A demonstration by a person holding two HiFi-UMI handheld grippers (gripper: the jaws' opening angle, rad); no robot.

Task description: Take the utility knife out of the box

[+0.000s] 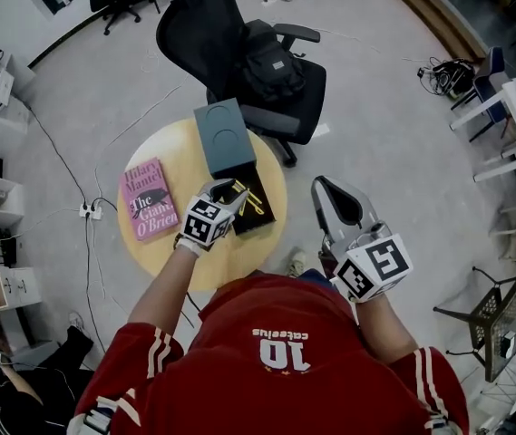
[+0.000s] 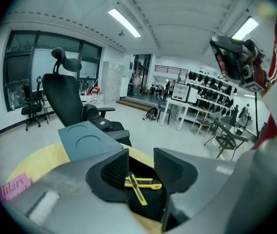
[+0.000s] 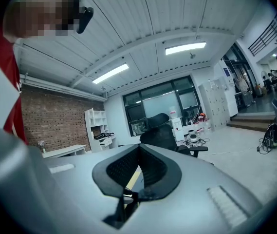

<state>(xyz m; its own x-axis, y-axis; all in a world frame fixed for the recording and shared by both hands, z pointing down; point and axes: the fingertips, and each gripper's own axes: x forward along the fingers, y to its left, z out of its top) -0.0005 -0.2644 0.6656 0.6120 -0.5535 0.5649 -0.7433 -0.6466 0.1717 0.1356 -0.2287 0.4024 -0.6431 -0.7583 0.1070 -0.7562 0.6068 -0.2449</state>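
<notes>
Hovering open over the black rectangular box (image 1: 259, 225) on the round yellow table (image 1: 171, 166), the left gripper (image 1: 232, 191) shows in the head view; the slim yellow utility knife (image 1: 250, 202) lies inside, and the right gripper (image 1: 334, 208) hangs off to the side.

Left gripper view: the jaws stand apart and empty, with the knife below them. Its long axis slants toward the lens, crossing a second knife (blade end unclear). Best to straddle its narrow width, away from the crossing.

Right gripper view: the jaws are together on nothing.

box (image 1: 265, 216): near side hidden by left tool (image 1: 228, 188) | book (image 2: 14, 186): edge-cropped, print seemingly blurred
</notes>
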